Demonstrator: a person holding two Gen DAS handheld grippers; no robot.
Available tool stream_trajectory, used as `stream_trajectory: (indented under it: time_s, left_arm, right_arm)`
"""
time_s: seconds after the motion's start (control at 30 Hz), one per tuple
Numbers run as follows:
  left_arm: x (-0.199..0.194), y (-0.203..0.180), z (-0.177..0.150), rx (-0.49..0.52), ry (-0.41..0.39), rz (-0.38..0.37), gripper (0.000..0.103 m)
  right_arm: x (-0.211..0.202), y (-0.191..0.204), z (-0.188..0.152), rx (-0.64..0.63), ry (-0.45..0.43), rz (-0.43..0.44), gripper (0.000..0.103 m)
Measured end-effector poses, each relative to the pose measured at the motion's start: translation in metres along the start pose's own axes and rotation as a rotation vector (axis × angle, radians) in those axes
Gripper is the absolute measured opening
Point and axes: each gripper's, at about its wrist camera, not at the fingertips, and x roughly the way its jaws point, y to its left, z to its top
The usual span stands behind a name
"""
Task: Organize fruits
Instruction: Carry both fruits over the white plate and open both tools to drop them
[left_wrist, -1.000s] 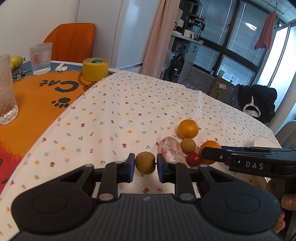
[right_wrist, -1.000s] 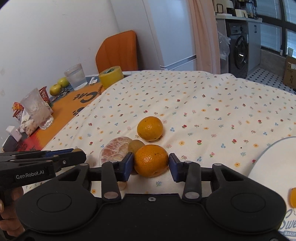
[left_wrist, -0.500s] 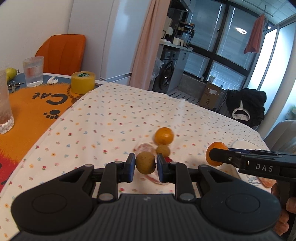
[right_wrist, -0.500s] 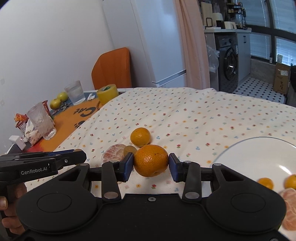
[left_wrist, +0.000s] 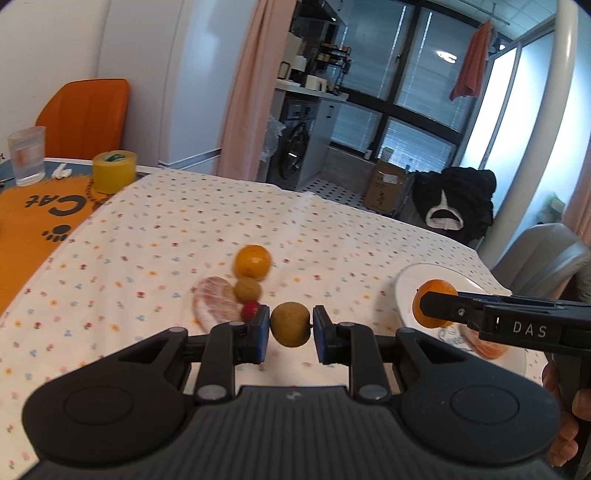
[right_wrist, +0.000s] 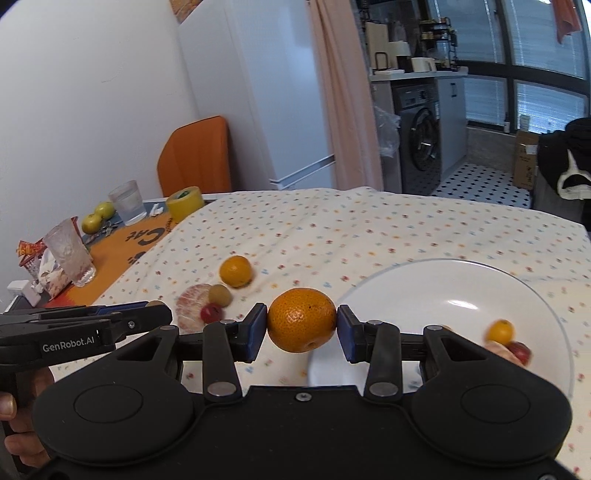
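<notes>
My left gripper (left_wrist: 290, 325) is shut on a brown kiwi (left_wrist: 290, 324), held above the floral tablecloth. My right gripper (right_wrist: 301, 320) is shut on an orange (right_wrist: 301, 319) at the left rim of the white plate (right_wrist: 461, 291); the same orange (left_wrist: 432, 301) shows over the plate (left_wrist: 406, 280) in the left wrist view. On the cloth lie another orange (left_wrist: 252, 261), a second kiwi (left_wrist: 248, 289), a peeled grapefruit piece (left_wrist: 214, 301) and a small red fruit (left_wrist: 250, 309). The plate holds a small orange fruit (right_wrist: 499, 331) and a red one (right_wrist: 520, 350).
Far left stand a yellow tape roll (left_wrist: 113, 171), a water glass (left_wrist: 26, 155), a frosted glass (right_wrist: 70, 256) and two green apples (right_wrist: 96, 216) on an orange cat mat (left_wrist: 33, 210). An orange chair (left_wrist: 85, 118) is behind. A person's hand (left_wrist: 561, 413) grips the right handle.
Both grippers have lifted and swung right with their fruit. The right gripper's orange now hangs at the plate's rim, and the fruit pile has fallen back to the left.
</notes>
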Motion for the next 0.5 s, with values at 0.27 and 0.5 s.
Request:
stream_trajectory:
  time_s: [0.27, 0.5]
  left_arm:
    - [-0.001, -0.020, -0.006, 0.027, 0.000, -0.036, 0.023]
    - [0.000, -0.036, -0.010, 0.052, 0.005, -0.057, 0.023]
  right_arm:
    - [-0.020, -0.018, -0.013, 0.028, -0.012, -0.042, 0.039]
    - [-0.033, -0.033, -0.026, 0.054, -0.013, -0.075, 0.039]
